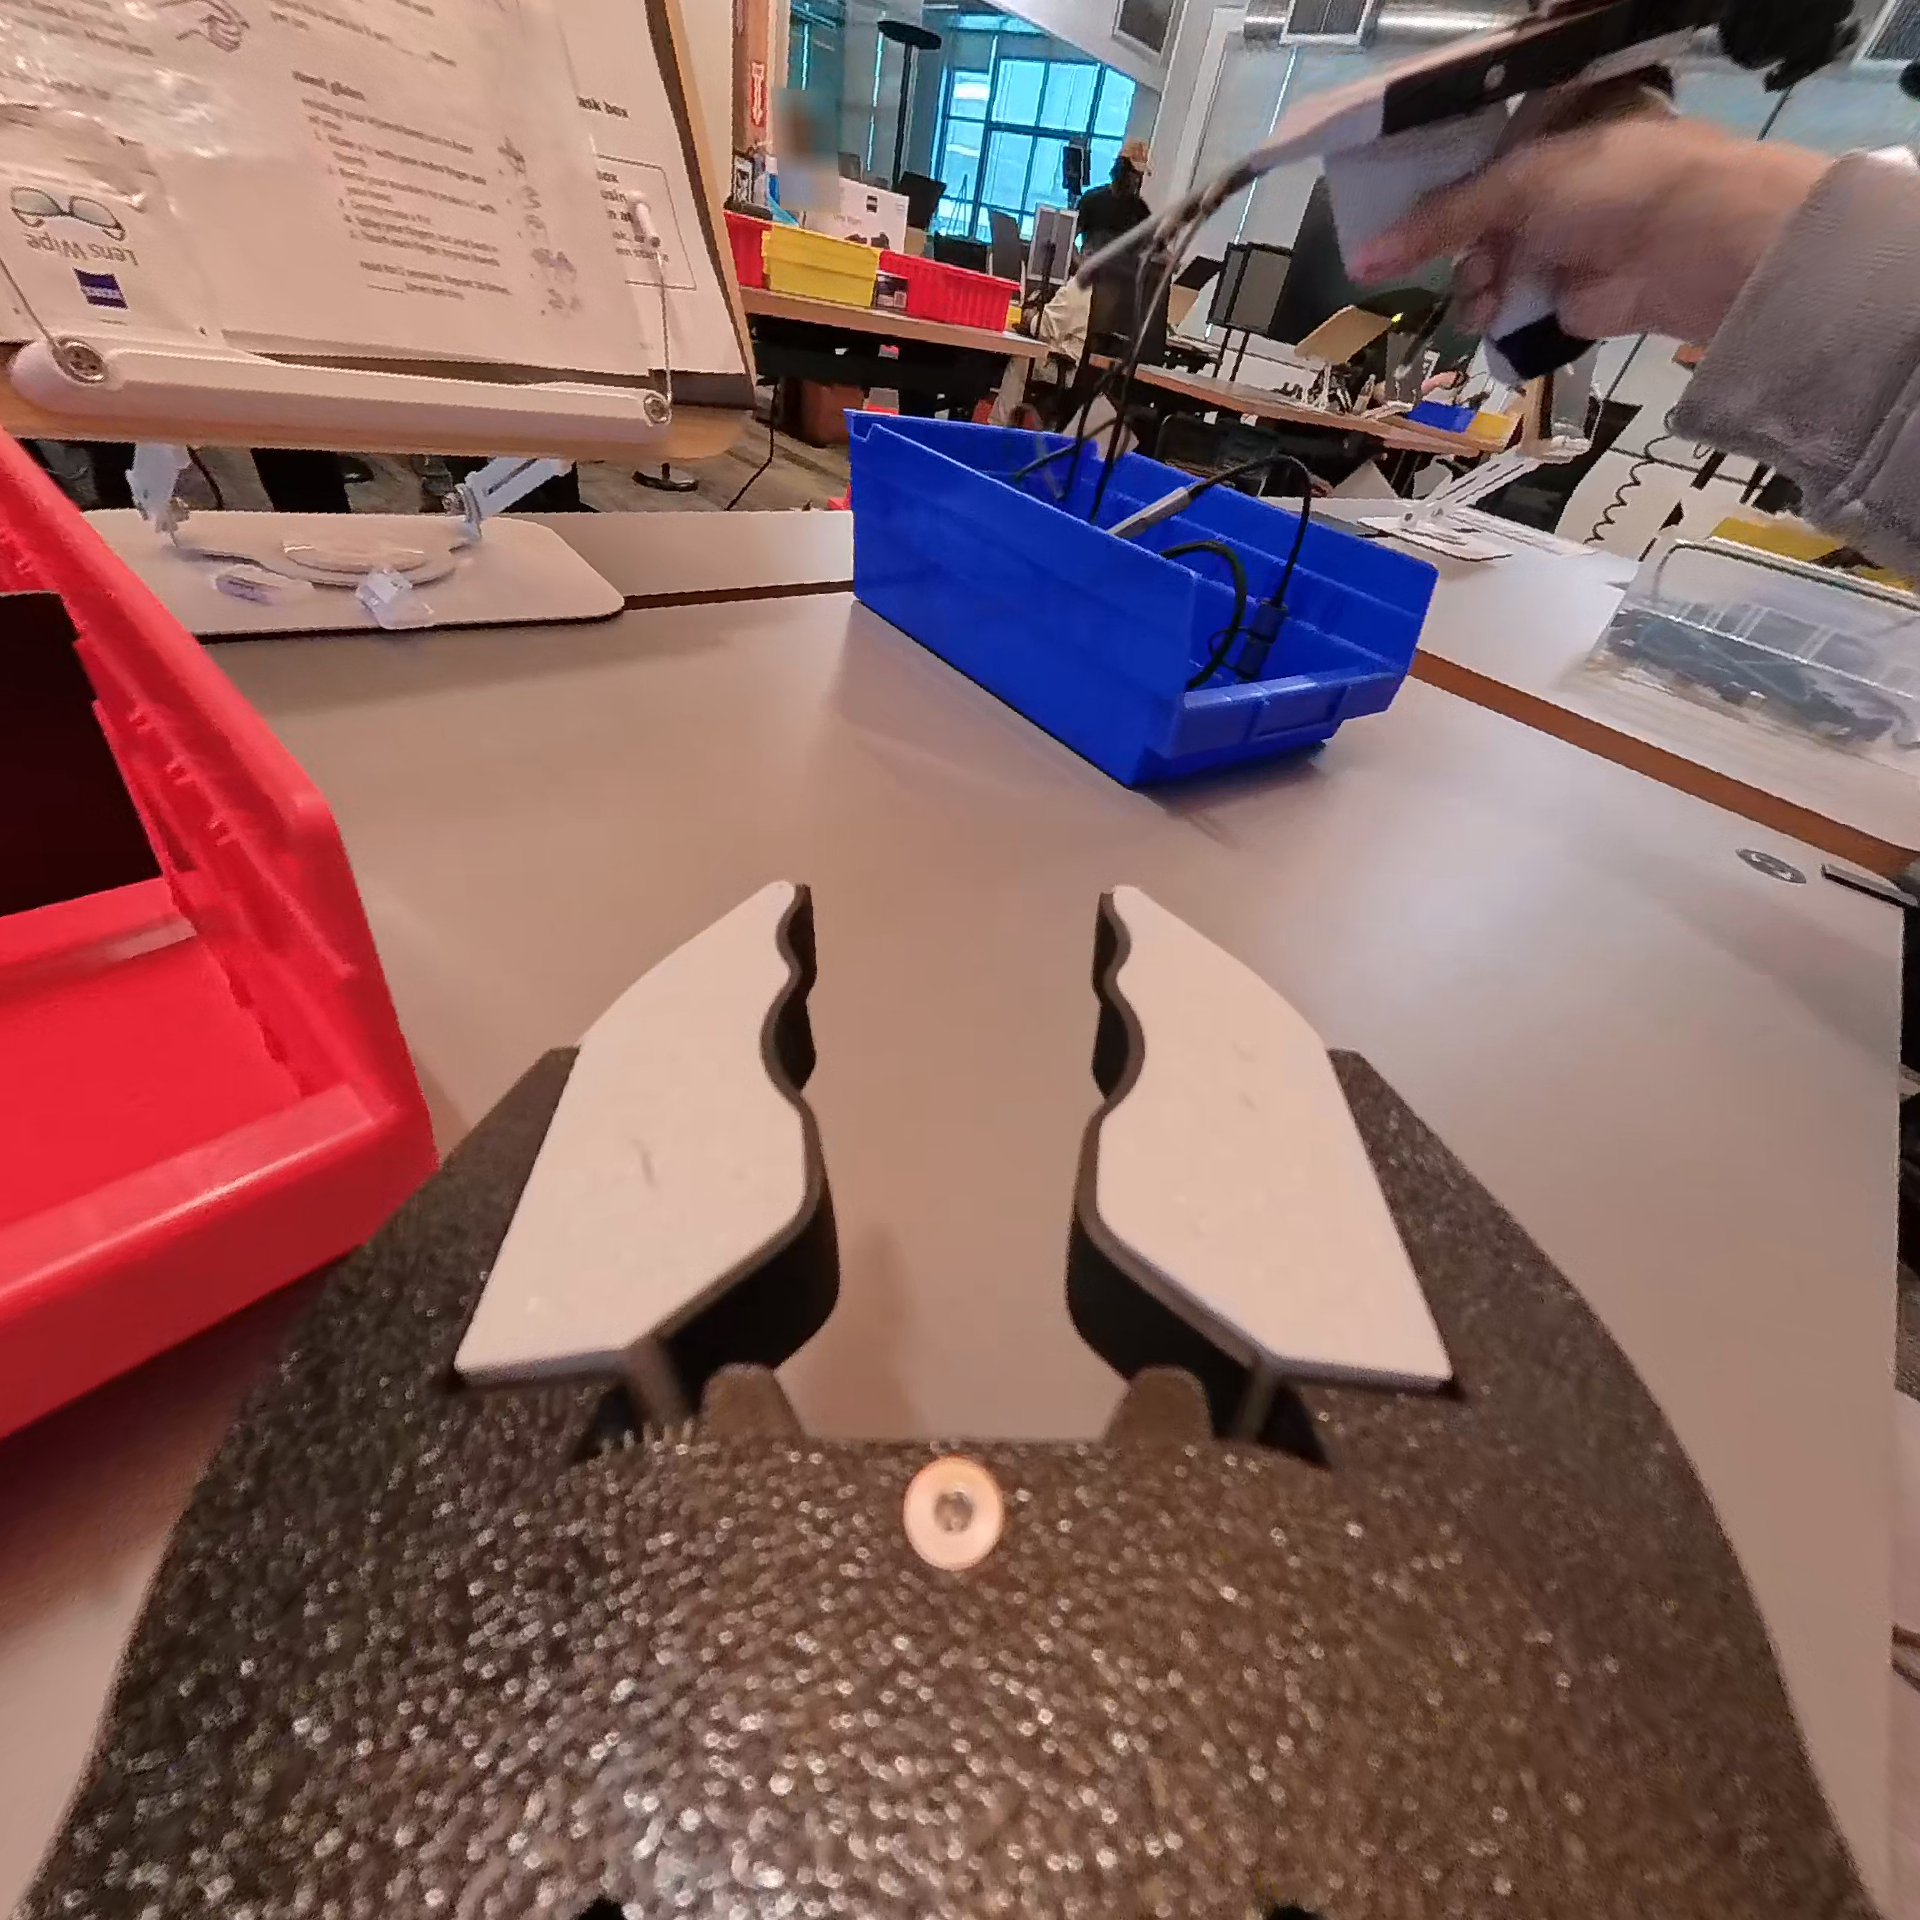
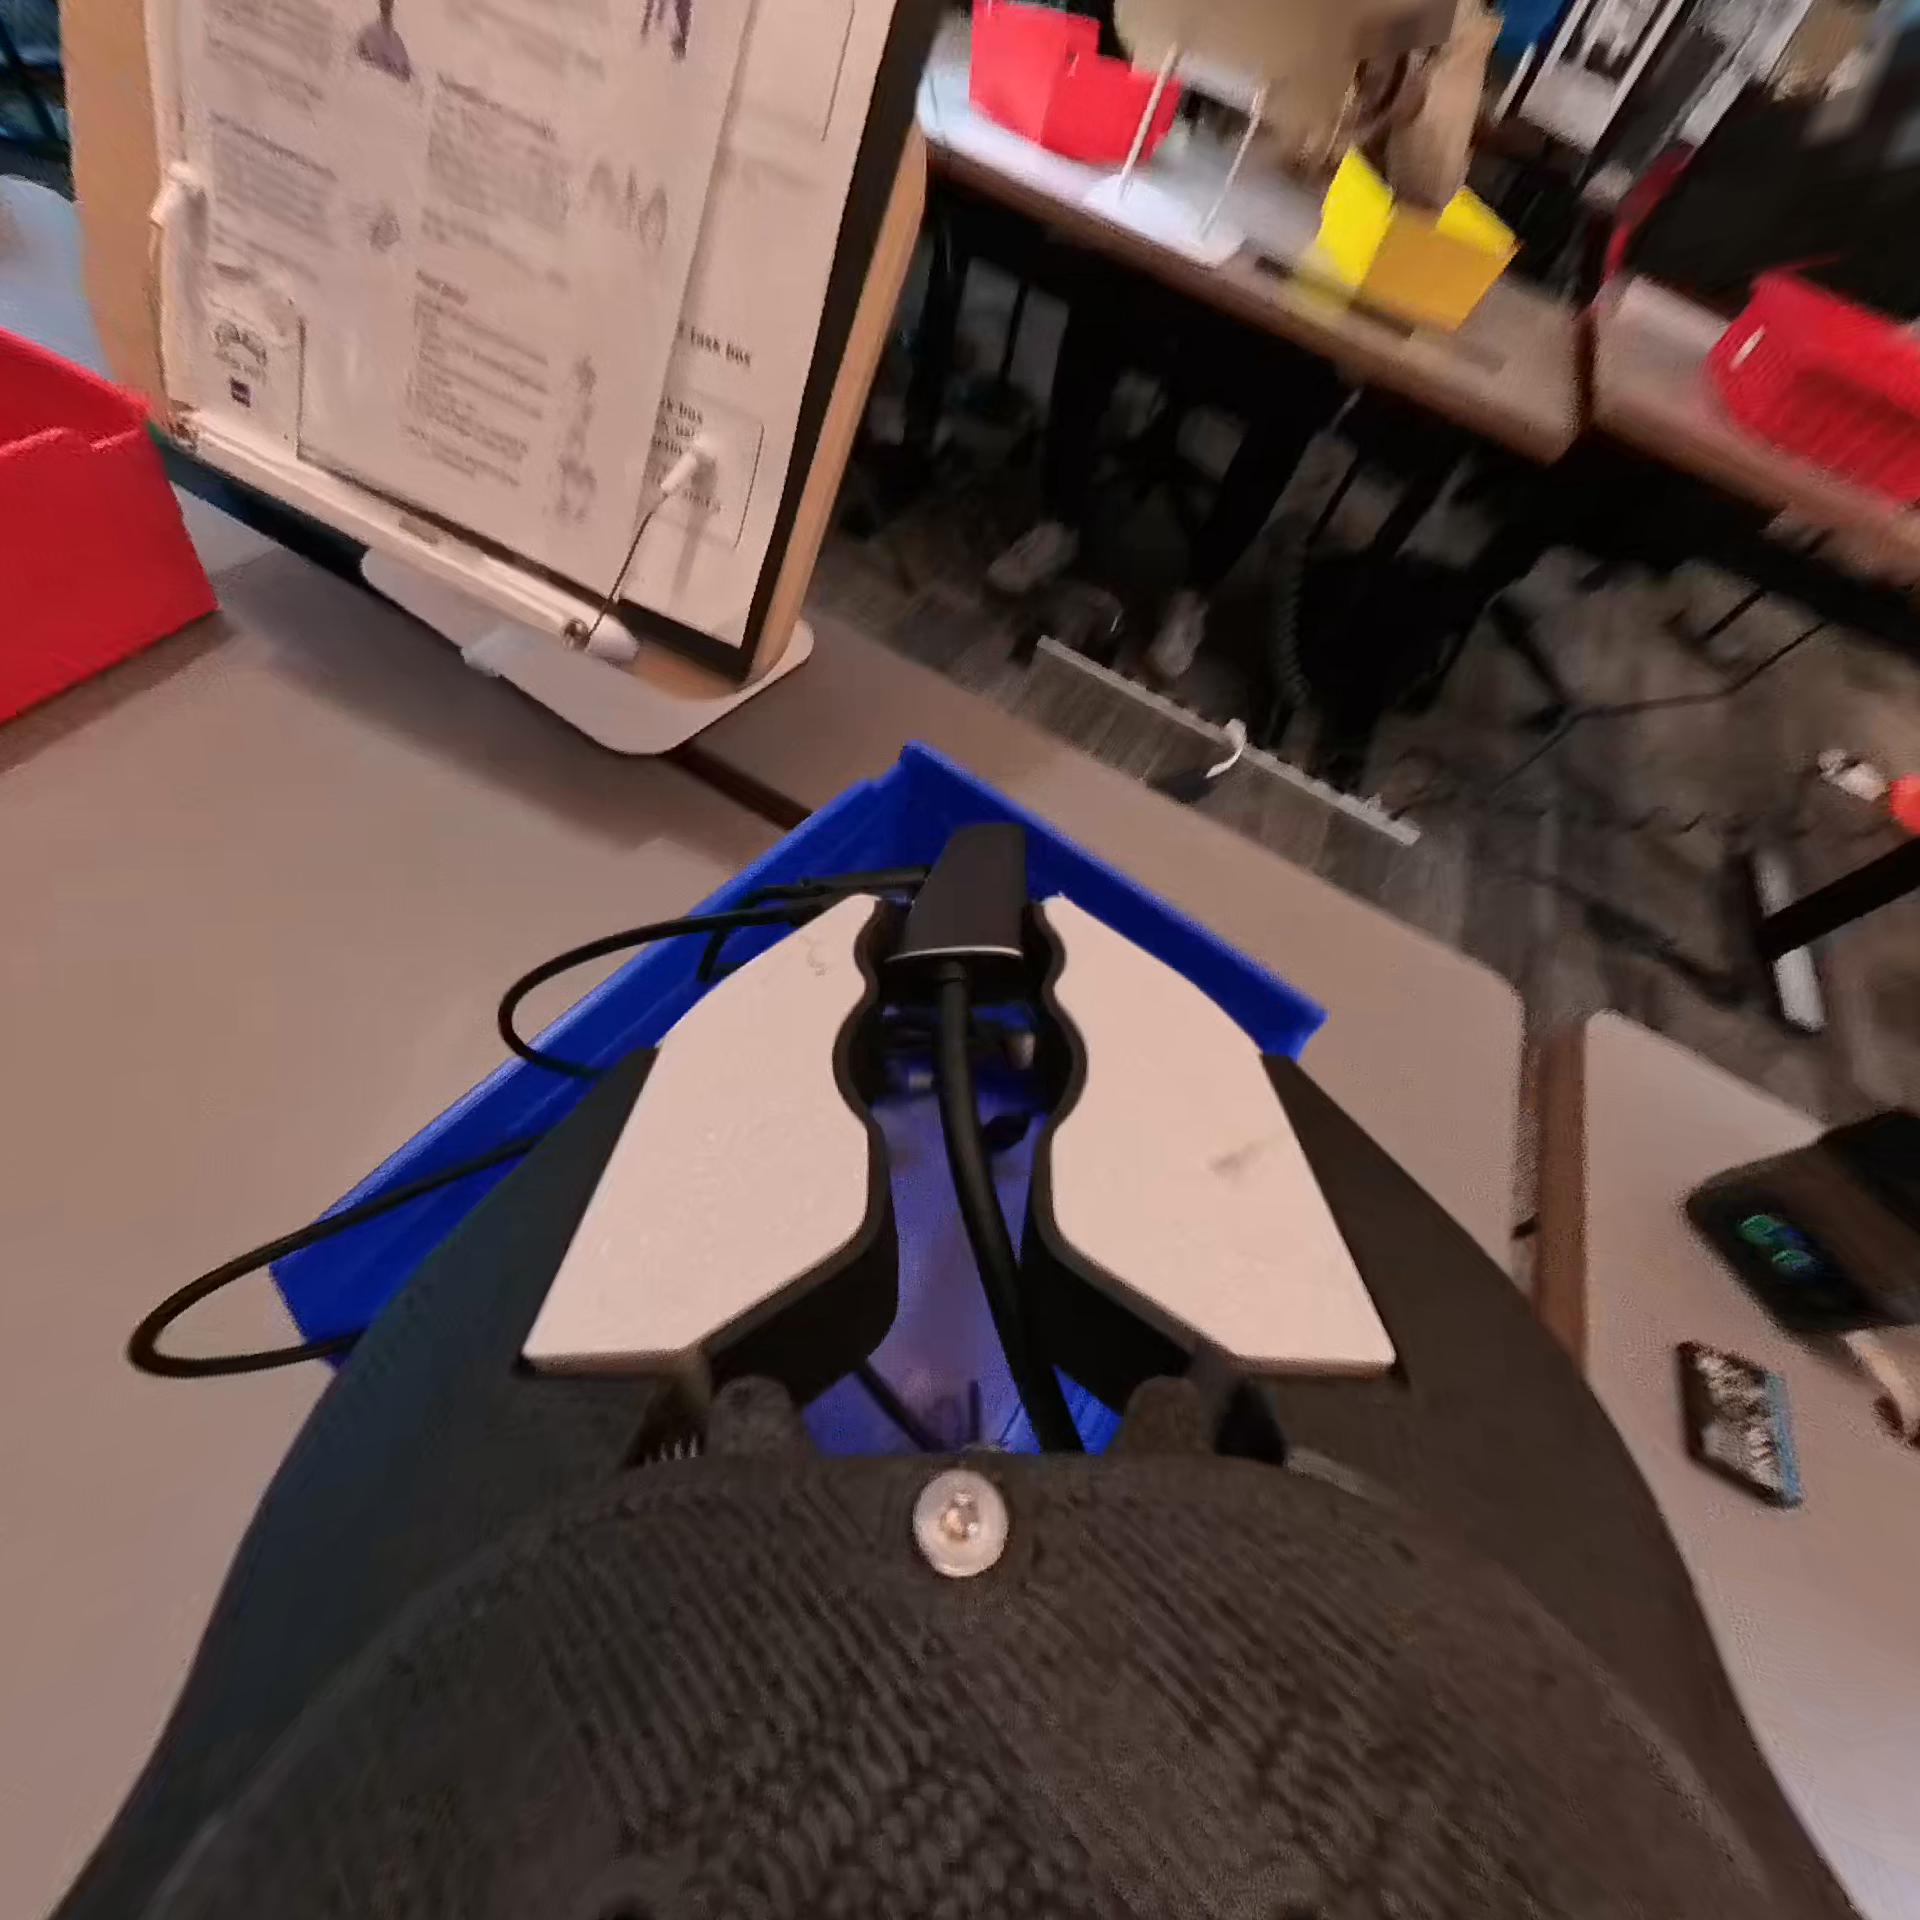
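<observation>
Right hand-held gripper (image 2: 958,935) pinches black adapter (image 2: 961,896), cable (image 2: 982,1195) trailing.

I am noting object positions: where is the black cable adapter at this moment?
In the right wrist view, the black adapter is clamped between the right gripper's fingertips, above the far corner of the blue bin, its cable trailing down into the bin.

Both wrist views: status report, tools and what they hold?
Left tool open, empty, low over the grey table. Right tool shut on black cable adapter above blue plastic bin. Red plastic bin beside left tool.
</observation>
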The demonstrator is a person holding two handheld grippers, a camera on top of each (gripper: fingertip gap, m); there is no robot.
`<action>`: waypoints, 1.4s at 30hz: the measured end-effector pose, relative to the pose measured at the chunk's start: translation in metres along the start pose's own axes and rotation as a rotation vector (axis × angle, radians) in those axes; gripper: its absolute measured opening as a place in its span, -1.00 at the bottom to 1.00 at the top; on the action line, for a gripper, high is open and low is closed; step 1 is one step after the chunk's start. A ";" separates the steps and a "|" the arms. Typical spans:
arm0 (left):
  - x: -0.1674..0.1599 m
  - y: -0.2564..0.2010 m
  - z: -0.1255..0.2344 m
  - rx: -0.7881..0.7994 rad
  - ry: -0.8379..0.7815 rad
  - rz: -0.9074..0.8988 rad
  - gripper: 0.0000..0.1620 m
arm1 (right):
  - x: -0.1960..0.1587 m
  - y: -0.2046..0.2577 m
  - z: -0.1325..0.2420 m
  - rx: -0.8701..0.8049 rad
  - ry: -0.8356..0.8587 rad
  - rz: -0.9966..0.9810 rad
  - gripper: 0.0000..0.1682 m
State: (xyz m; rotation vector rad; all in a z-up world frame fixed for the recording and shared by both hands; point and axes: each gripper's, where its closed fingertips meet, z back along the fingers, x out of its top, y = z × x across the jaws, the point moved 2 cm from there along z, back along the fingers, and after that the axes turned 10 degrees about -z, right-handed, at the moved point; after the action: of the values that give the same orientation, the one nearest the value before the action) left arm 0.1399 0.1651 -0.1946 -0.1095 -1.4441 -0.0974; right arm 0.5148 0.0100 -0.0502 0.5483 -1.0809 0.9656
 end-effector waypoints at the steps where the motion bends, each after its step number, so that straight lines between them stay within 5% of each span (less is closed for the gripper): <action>1: 0.000 -0.001 0.000 -0.002 0.000 -0.004 -0.38 | -0.005 0.001 -0.004 0.013 0.037 -0.035 -0.71; 11: 0.001 -0.006 0.000 -0.020 -0.003 -0.036 -0.40 | -0.014 -0.003 -0.021 0.369 -0.037 -0.761 -0.71; 16: 0.000 -0.006 0.000 -0.026 0.001 -0.035 -0.40 | -0.014 -0.012 -0.017 0.470 -0.147 -0.932 -0.71; 22: 0.001 -0.005 0.001 -0.030 -0.010 -0.017 -0.40 | -0.063 -0.042 -0.024 0.100 0.002 -0.731 -0.80; 29: 0.001 -0.005 0.001 -0.030 -0.007 -0.023 -0.41 | -0.087 -0.041 -0.015 -0.031 0.192 -0.455 -0.39; 34: 0.001 -0.007 0.000 -0.026 -0.004 -0.042 -0.40 | -0.079 -0.009 0.046 -0.017 0.059 -0.293 -0.22; 42: -0.008 -0.009 -0.015 0.041 0.101 -0.113 -0.27 | -0.166 0.042 0.138 -0.191 -0.109 -0.265 -0.07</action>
State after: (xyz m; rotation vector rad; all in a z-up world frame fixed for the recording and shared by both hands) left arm 0.1523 0.1541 -0.2046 0.0102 -1.3501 -0.1638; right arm 0.3884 -0.1400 -0.1489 0.5749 -1.1513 0.5998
